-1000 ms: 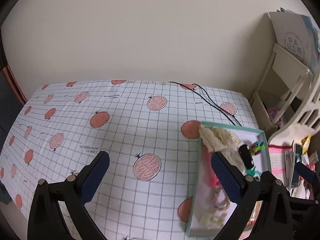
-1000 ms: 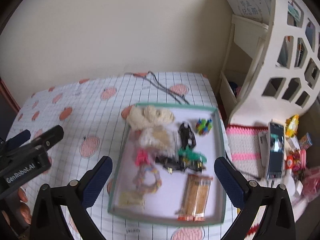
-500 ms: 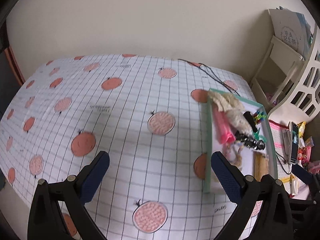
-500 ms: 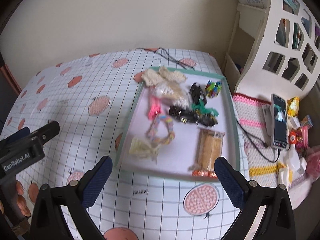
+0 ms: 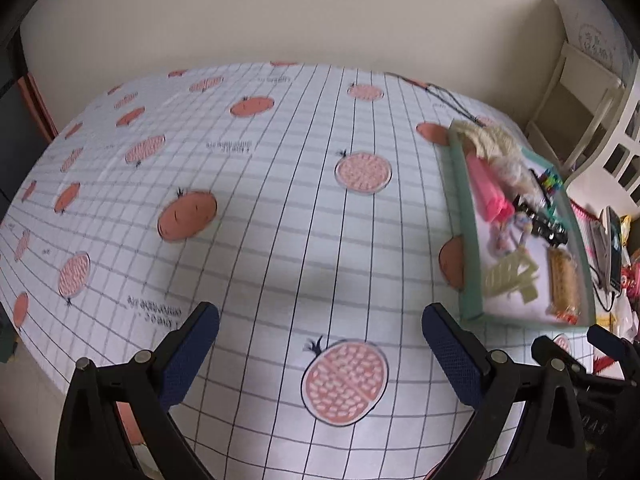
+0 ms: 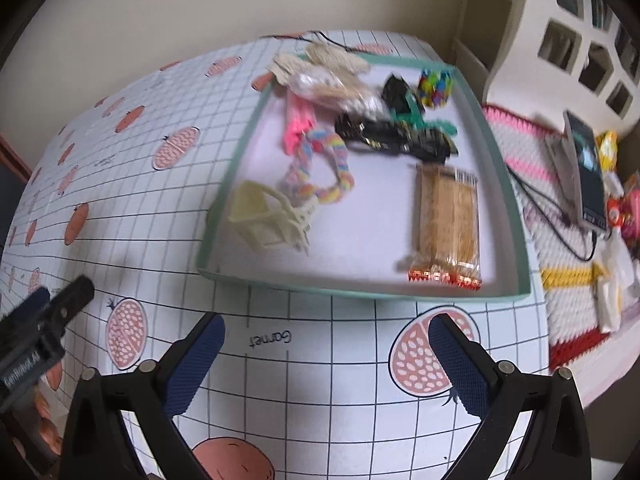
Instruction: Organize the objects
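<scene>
A green-rimmed tray lies on the checked tablecloth and holds several small items: a cream hair claw, a rainbow scrunchie, a wrapped snack bar, black and green clips, a pink item, a colourful ball and beige cloth. My right gripper hovers open in front of the tray's near edge, holding nothing. My left gripper is open over bare cloth, left of the tray.
A white cubby shelf stands at the right against the wall. A phone on a cable lies on a striped knitted mat with small clutter beside it. Black wires run behind the tray. The tablecloth stretches left.
Both grippers have pulled back and tilted down: the tray now sits higher and closer in the right wrist view, and farther right in the left wrist view. Both stay open.
</scene>
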`<act>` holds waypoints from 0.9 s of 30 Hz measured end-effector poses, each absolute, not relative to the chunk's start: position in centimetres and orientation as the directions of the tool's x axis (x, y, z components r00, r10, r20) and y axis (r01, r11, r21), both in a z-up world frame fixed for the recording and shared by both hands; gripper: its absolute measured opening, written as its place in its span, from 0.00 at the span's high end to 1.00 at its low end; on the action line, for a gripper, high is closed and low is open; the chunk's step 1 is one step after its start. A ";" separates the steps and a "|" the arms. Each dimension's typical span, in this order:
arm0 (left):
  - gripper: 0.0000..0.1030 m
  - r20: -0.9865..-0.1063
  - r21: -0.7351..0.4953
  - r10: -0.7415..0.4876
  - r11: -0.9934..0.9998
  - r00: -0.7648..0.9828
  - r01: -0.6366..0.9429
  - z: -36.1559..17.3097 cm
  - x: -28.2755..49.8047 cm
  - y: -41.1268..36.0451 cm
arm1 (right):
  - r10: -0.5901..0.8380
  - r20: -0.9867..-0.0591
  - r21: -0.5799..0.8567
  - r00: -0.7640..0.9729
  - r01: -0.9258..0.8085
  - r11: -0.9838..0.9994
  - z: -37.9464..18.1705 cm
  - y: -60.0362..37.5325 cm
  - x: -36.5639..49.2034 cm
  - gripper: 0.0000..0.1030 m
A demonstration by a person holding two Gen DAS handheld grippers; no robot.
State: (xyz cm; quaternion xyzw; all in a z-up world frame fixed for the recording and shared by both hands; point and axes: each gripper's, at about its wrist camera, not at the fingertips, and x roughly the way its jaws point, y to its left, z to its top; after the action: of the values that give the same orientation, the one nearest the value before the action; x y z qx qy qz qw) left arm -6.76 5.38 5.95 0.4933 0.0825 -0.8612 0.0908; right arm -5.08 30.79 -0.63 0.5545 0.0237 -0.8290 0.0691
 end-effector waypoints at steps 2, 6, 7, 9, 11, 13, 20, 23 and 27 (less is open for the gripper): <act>0.02 -0.871 -0.057 -0.070 -0.969 -0.487 0.241 5.2 -6.4 5.2 | -0.075 -0.927 0.028 -0.367 0.132 -0.991 -1.4 31.0 -5.3 0.00; 0.02 -0.887 -0.049 -0.074 -0.967 -0.455 0.251 3.2 -6.0 5.0 | -0.058 -0.936 0.017 -0.346 0.122 -0.992 -2.5 31.2 -5.5 0.00; 0.02 -0.892 -0.045 -0.075 -0.966 -0.446 0.254 2.7 -5.9 5.0 | -0.056 -0.937 0.014 -0.345 0.124 -0.992 -2.8 31.1 -5.6 0.00; 0.02 -0.903 -0.045 -0.072 -0.964 -0.423 0.261 1.5 -6.0 4.8 | -0.051 -0.935 0.004 -0.350 0.134 -0.991 -3.0 30.9 -5.5 0.00; 0.02 -0.911 -0.047 -0.070 -0.962 -0.407 0.270 0.6 -6.0 4.7 | -0.042 -0.932 -0.013 -0.359 0.150 -0.989 -3.2 30.7 -5.4 0.00; 0.02 -0.911 -0.052 -0.065 -0.961 -0.408 0.271 0.1 -5.9 4.7 | -0.042 -0.934 -0.016 -0.356 0.159 -0.987 -3.6 30.5 -5.4 0.00; 0.02 -0.895 -0.054 -0.063 -0.967 -0.441 0.248 -0.3 -5.9 5.2 | -0.025 -0.945 -0.022 -0.325 0.140 -0.990 -4.7 30.9 -5.6 0.00; 0.02 -0.896 -0.052 -0.060 -0.970 -0.441 0.237 -0.6 -5.9 5.4 | -0.024 -0.942 -0.023 -0.335 0.137 -0.990 -4.8 31.0 -5.6 0.00; 0.02 -0.894 -0.037 -0.072 -0.972 -0.441 0.234 -1.1 -6.0 5.6 | -0.031 -0.937 -0.019 -0.349 0.138 -0.990 -4.8 31.0 -5.4 0.00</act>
State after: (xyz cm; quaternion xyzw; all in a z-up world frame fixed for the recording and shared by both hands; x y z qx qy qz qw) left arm -5.99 5.63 -1.13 0.5207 0.0774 -0.8454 0.0905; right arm -5.36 30.96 -4.80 0.5684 0.0472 -0.8198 0.0515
